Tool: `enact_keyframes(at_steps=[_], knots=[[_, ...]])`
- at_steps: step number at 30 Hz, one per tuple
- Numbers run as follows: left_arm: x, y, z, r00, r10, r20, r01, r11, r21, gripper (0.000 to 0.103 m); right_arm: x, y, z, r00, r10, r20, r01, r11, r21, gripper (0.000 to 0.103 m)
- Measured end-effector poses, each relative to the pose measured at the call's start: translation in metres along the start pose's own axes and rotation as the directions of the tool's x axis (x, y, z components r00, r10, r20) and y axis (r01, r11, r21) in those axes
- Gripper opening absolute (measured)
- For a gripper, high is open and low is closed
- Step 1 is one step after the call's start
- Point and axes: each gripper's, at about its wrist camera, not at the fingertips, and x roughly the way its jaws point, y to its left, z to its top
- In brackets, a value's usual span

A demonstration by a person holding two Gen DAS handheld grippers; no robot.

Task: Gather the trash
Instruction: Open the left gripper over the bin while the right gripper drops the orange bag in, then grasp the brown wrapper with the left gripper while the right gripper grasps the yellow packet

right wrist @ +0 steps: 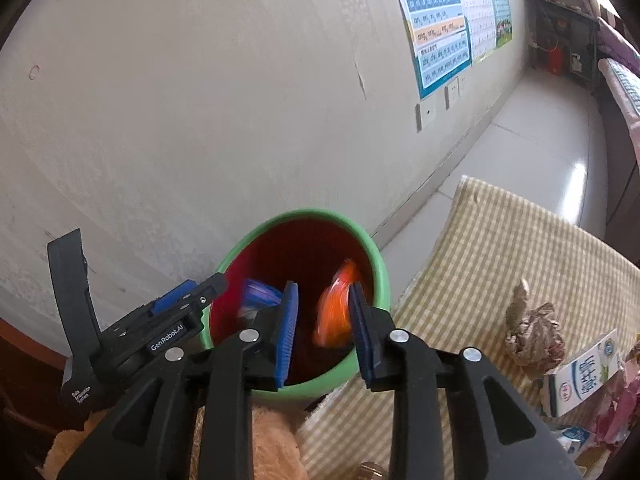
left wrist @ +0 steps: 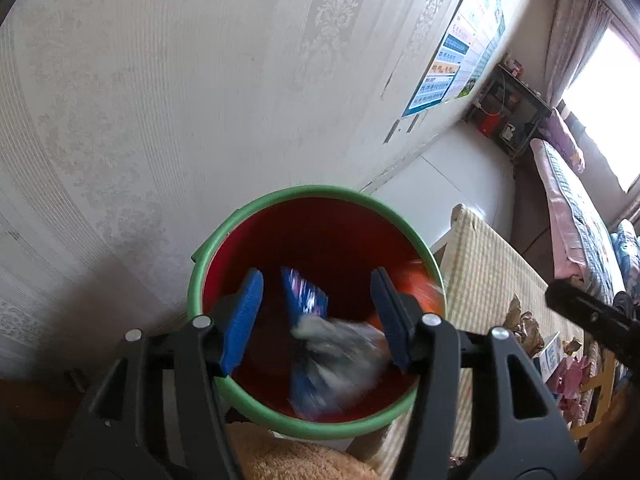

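A red bin with a green rim [left wrist: 224,228] stands by the wall, beside the checked tabletop. My left gripper [left wrist: 316,284] hangs over its mouth, jaws apart. A blurred blue and silver wrapper [left wrist: 320,340] is loose between and below the pads, touching neither. My right gripper [right wrist: 324,292] is over the same bin's rim [right wrist: 376,264], jaws slightly apart. A blurred orange wrapper [right wrist: 336,316] is inside the bin close to the right pad, and no grip on it shows. The left gripper's body [right wrist: 160,332] shows at the left of the right wrist view.
On the yellow checked cloth [right wrist: 500,240] to the right lie a crumpled brown paper [right wrist: 532,328], a milk carton [right wrist: 580,376] and pink wrappers [right wrist: 620,408]. A tan plush thing [right wrist: 260,440] sits below the grippers. The wall is right behind the bin.
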Motion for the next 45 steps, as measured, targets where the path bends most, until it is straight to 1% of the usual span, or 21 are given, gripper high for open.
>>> enact_keyframes(at_steps=[4, 6, 8, 11, 13, 15, 19, 22, 24, 26, 28, 30, 31, 32, 33, 34, 35, 36, 39, 41, 45], knots=[[-0.012, -0.01, -0.004, 1.0, -0.001, 0.01, 0.001, 0.999, 0.046, 0.054, -0.023, -0.012, -0.005, 1.0, 0.002, 0.019, -0.002, 1.0, 0.006, 0.029], [-0.018, -0.018, -0.009, 1.0, -0.012, 0.011, 0.011, 0.997, 0.081, 0.054, -0.038, -0.023, -0.009, 1.0, -0.014, 0.025, 0.014, 1.0, 0.0, 0.032], [-0.025, -0.03, -0.016, 0.999, -0.031, 0.003, 0.031, 0.993, 0.115, 0.054, -0.056, -0.035, -0.017, 0.999, -0.033, 0.034, 0.033, 0.999, 0.0, 0.038], [-0.03, -0.046, -0.033, 0.996, -0.075, -0.041, 0.08, 0.987, 0.137, 0.054, -0.082, -0.055, -0.034, 0.995, -0.089, 0.042, 0.09, 0.996, -0.012, 0.041], [-0.03, -0.058, -0.049, 0.991, -0.09, -0.102, 0.105, 0.983, 0.153, 0.054, -0.099, -0.071, -0.052, 0.989, -0.139, 0.046, 0.14, 0.99, -0.012, 0.044], [-0.028, -0.075, -0.073, 0.974, -0.13, -0.188, 0.162, 0.973, 0.167, 0.053, -0.111, -0.087, -0.073, 0.983, -0.179, 0.049, 0.179, 0.984, 0.005, 0.047], [-0.022, -0.107, -0.119, 0.935, -0.151, -0.32, 0.225, 0.952, 0.209, 0.054, -0.127, -0.117, -0.118, 0.97, -0.239, 0.04, 0.233, 0.966, 0.108, 0.049], [-0.007, -0.128, -0.147, 0.912, -0.096, -0.399, 0.218, 0.937, 0.273, 0.053, -0.13, -0.144, -0.156, 0.968, -0.252, 0.004, 0.244, 0.94, 0.237, 0.05], [0.002, -0.134, -0.154, 0.896, -0.082, -0.437, 0.221, 0.935, 0.278, 0.053, -0.131, -0.153, -0.169, 0.971, -0.24, -0.024, 0.237, 0.93, 0.28, 0.05], [0.007, -0.138, -0.159, 0.892, -0.046, -0.449, 0.198, 0.934, 0.297, 0.053, -0.134, -0.159, -0.179, 0.974, -0.226, -0.033, 0.225, 0.925, 0.306, 0.05], [0.009, -0.14, -0.162, 0.892, -0.027, -0.451, 0.183, 0.934, 0.306, 0.053, -0.137, -0.16, -0.181, 0.975, -0.22, -0.018, 0.215, 0.927, 0.307, 0.05], [0.014, -0.141, -0.166, 0.887, -0.013, -0.461, 0.173, 0.936, 0.307, 0.053, -0.14, -0.16, -0.182, 0.977, -0.212, -0.008, 0.204, 0.93, 0.307, 0.05], [0.018, -0.142, -0.168, 0.884, -0.011, -0.467, 0.172, 0.937, 0.304, 0.05, -0.14, -0.16, -0.183, 0.979, -0.206, -0.005, 0.197, 0.931, 0.308, 0.05], [0.021, -0.143, -0.169, 0.879, -0.016, -0.477, 0.177, 0.939, 0.296, 0.045, -0.138, -0.159, -0.183, 0.981, -0.196, -0.005, 0.187, 0.932, 0.311, 0.05], [0.021, -0.145, -0.171, 0.874, -0.019, -0.486, 0.181, 0.94, 0.289, 0.045, -0.136, -0.159, -0.185, 0.982, -0.188, -0.007, 0.181, 0.932, 0.313, 0.05], [0.02, -0.149, -0.171, 0.882, -0.005, -0.471, 0.171, 0.935, 0.31, 0.044, -0.134, -0.157, -0.187, 0.984, -0.18, -0.012, 0.175, 0.934, 0.313, 0.05], [0.019, -0.151, -0.17, 0.885, -0.004, -0.466, 0.173, 0.931, 0.321, 0.044, -0.134, -0.158, -0.185, 0.984, -0.175, -0.015, 0.171, 0.934, 0.313, 0.05], [0.017, -0.152, -0.169, 0.887, -0.007, -0.462, 0.177, 0.929, 0.326, 0.043, -0.133, -0.158, -0.186, 0.985, -0.172, -0.016, 0.168, 0.935, 0.313, 0.05], [0.011, -0.159, -0.167, 0.903, -0.024, -0.429, 0.187, 0.921, 0.342, 0.043, -0.131, -0.157, -0.186, 0.986, -0.163, -0.027, 0.163, 0.936, 0.311, 0.05], [0.007, -0.156, -0.166, 0.917, -0.017, -0.397, 0.175, 0.914, 0.365, 0.043, -0.124, -0.156, -0.187, 0.987, -0.154, -0.054, 0.163, 0.938, 0.306, 0.05], [0.007, -0.158, -0.164, 0.922, -0.021, -0.387, 0.176, 0.913, 0.369, 0.043, -0.108, -0.158, -0.189, 0.987, -0.119, -0.106, 0.147, 0.937, 0.317, 0.05]])
